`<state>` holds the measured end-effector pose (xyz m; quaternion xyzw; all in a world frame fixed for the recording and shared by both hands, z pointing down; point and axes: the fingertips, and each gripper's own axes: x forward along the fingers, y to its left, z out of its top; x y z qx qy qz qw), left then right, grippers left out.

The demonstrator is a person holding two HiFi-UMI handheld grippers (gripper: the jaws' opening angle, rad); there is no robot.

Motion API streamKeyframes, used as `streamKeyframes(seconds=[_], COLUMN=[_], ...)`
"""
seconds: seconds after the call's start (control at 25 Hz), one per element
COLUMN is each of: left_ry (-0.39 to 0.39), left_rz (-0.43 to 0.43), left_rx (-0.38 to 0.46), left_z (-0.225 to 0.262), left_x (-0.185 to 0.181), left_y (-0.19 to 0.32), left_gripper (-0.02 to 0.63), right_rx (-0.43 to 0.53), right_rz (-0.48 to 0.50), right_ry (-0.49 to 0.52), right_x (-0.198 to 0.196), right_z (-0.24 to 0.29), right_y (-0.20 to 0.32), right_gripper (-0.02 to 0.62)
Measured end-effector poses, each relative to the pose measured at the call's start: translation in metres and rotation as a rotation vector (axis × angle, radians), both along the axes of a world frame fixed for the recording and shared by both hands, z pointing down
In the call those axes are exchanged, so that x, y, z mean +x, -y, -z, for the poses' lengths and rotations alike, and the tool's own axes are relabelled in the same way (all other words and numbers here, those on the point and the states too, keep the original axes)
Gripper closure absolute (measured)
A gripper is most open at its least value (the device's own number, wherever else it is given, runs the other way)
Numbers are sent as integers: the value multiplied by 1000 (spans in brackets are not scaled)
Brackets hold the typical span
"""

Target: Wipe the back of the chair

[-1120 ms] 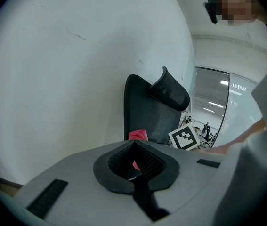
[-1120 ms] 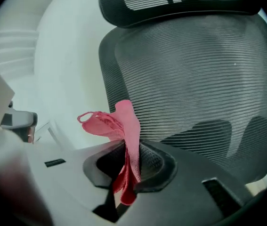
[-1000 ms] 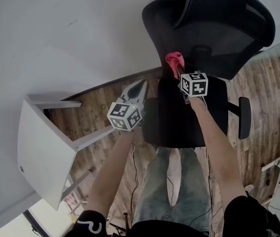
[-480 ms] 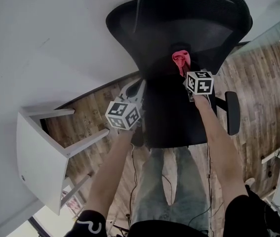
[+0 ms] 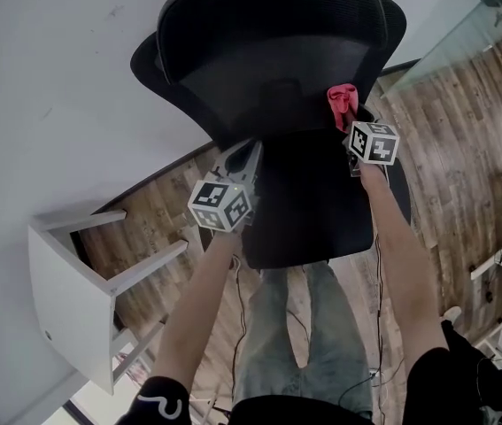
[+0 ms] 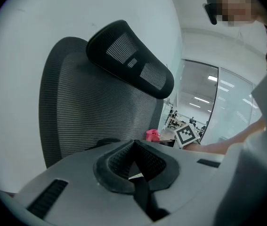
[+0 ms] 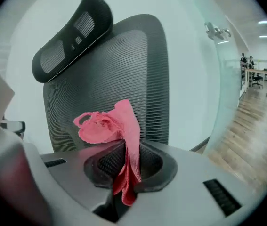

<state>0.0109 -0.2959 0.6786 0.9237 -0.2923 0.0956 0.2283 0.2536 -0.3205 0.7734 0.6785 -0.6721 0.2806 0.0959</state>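
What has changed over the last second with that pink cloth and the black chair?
The right gripper, shut on the crumpled pink cloth, has swept rightward along the lower part of the black mesh chair backrest, from left of its centre to near its right edge. The left gripper stayed put, shut and empty.

Showing no readable text, brand or number anywhere. Bearing only black-and-white square patterns on the left marker cube (image 5: 222, 206) and right marker cube (image 5: 374, 142), spelling out nothing.
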Motion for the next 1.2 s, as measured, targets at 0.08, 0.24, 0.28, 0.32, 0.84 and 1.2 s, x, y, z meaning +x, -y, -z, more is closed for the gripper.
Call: streamKeyframes(seconds=[0.08, 0.24, 0.28, 0.32, 0.84, 1.2], left_ry=[2, 7, 7, 5, 4, 8], left_rz=[-13, -36, -41, -46, -8, 69], left_rx=[1, -6, -6, -5, -22, -49], left_z=[-1, -6, -6, -6, -11, -27], left_x=[14, 32, 35, 38, -6, -101], left_y=[-1, -6, -7, -7, -15, -11], left_gripper=[581, 581, 581, 581, 581, 581], right_rx=[3, 9, 9, 10, 68, 64], right_rz=[-37, -103, -112, -116, 108, 317], right_ry=[8, 29, 30, 31, 86, 126], right_x=[25, 56, 60, 63, -50, -205], right_z=[0, -3, -3, -4, -3, -13], right_y=[-8, -23, -25, -27, -33, -8], right_gripper=[523, 523, 523, 523, 522, 522])
